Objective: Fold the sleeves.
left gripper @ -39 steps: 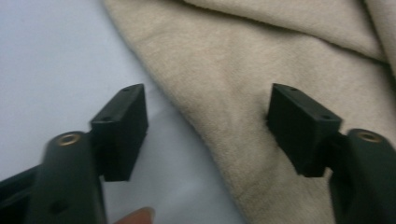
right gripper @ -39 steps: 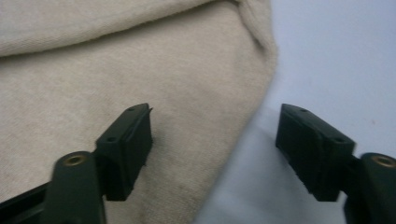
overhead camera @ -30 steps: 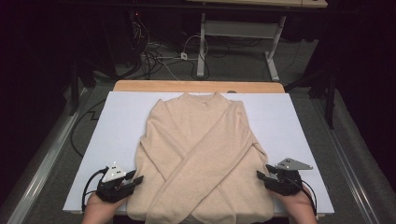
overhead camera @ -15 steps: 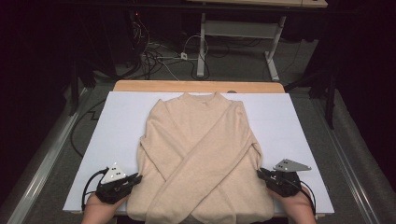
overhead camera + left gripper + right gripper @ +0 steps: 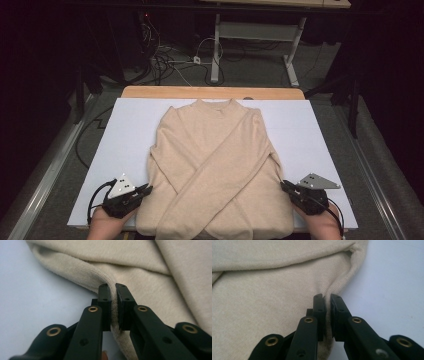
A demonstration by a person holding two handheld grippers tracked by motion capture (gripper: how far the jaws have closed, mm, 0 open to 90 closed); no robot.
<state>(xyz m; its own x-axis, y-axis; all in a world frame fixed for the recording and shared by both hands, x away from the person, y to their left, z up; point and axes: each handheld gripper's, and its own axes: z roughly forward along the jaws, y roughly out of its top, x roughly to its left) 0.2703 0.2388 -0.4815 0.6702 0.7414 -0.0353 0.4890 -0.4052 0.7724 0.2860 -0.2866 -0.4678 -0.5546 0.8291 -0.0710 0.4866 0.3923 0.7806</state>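
**Both grippers pinched on sweater side edges**

High view: beige sweater [image 5: 215,170] lies flat on the white table cover [image 5: 320,130], neck at the far side, sleeves folded across the chest in an X. Left gripper [image 5: 142,192] sits at the sweater's lower left edge, right gripper [image 5: 286,187] at the lower right edge, both near the hem. A hand [image 5: 105,225] holds each one from the near table edge.

Left gripper view: jaws have just been closing and now clamp a ridge of the sweater's side edge [image 5: 113,307]; knit fabric is squeezed up between the pads. White cover to the left of the jaws.

Right gripper view: same picture mirrored. Jaws have just been closing and now pinch the sweater's edge fold [image 5: 328,312], fabric bunched between the pads, white cover to the right.
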